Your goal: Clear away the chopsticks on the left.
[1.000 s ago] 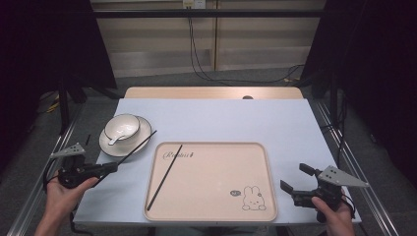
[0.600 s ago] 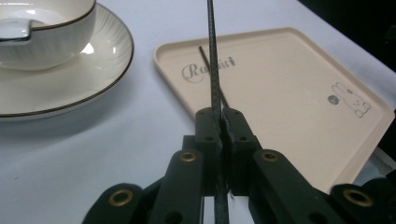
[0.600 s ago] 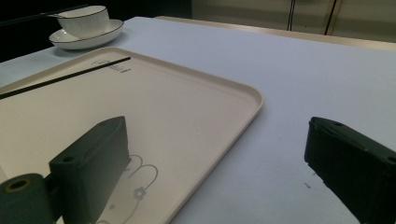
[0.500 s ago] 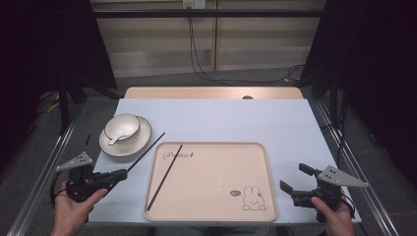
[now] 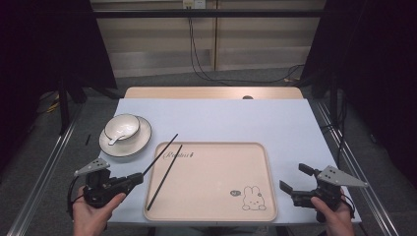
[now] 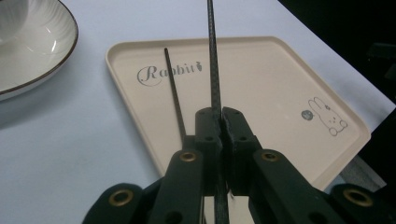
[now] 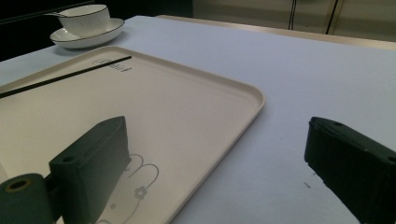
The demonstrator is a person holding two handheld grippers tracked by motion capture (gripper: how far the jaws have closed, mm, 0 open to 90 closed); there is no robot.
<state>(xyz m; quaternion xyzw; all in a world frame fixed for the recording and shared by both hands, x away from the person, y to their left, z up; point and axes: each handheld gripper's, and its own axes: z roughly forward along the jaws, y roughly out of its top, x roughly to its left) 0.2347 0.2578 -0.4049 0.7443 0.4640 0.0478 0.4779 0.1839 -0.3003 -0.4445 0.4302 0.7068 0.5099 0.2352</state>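
left tool clamped on chopstick; right tool agape

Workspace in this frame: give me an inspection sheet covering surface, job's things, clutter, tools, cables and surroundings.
Surface: pale blue tabletop, wooden strip at its far edge.
Job's things: beige rabbit tray; one black chopstick lying on the tray; second chopstick clamped in the left tool, slanting over the tray's corner.
Clutter: white bowl with a spoon inside, standing on a saucer left of the tray.
Tools: left tool shut on the second chopstick; right tool open, holding nothing, beside the tray's right edge.
Cables: black leads hang behind the table.
Surroundings: dark curtains, metal frame rails, grey floor.
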